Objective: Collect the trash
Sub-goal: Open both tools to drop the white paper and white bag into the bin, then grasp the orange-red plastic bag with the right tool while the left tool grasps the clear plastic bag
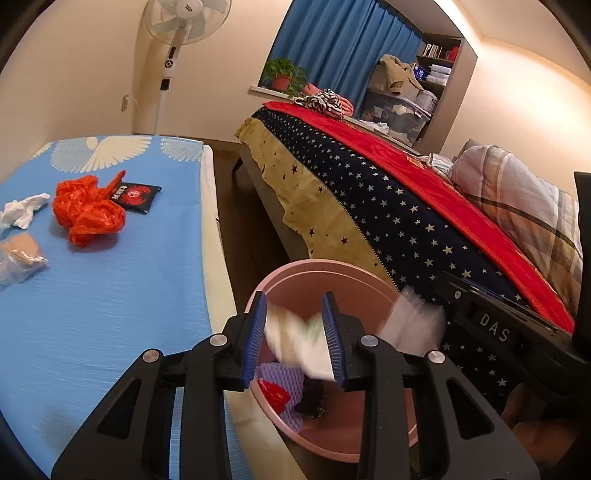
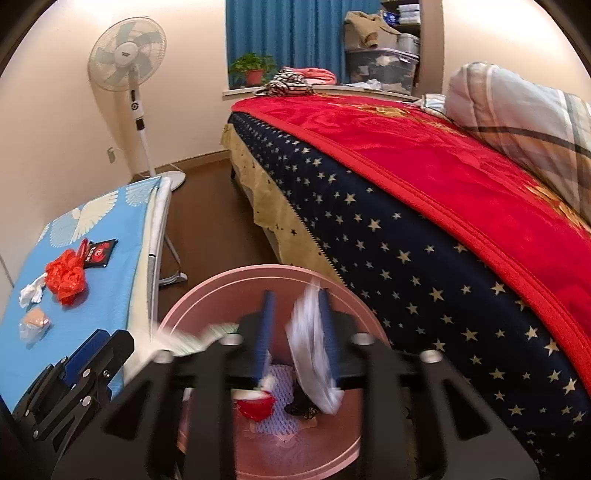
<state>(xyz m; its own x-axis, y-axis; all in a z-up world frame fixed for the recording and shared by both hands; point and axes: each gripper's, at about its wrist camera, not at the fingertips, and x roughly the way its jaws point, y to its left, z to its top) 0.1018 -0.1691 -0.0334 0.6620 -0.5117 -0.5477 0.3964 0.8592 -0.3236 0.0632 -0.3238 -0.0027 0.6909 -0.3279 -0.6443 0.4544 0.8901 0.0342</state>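
Table: blue cloth [image 1: 110,295] carries an orange bag [image 1: 86,208], white tissue [image 1: 22,212], black packet [image 1: 138,194].
Floor: pink bin [image 2: 207,295] between table and bed [image 2: 406,236].
Left gripper [image 1: 297,325]: parted, blurred white wrapper [image 1: 295,339] between fingers, over bin.
Right gripper [image 2: 297,328]: parted, white paper [image 2: 310,343] beside one finger, over bin.
Wall: fan [image 2: 127,66].

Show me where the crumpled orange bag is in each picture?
Left wrist view: the crumpled orange bag lies at upper left, on the blue cloth, touching the black packet.
Right wrist view: the same bag sits smaller at far left, on that cloth, below the packet.
Shared landmark: the white standing fan, beyond the cloth's far end in both.
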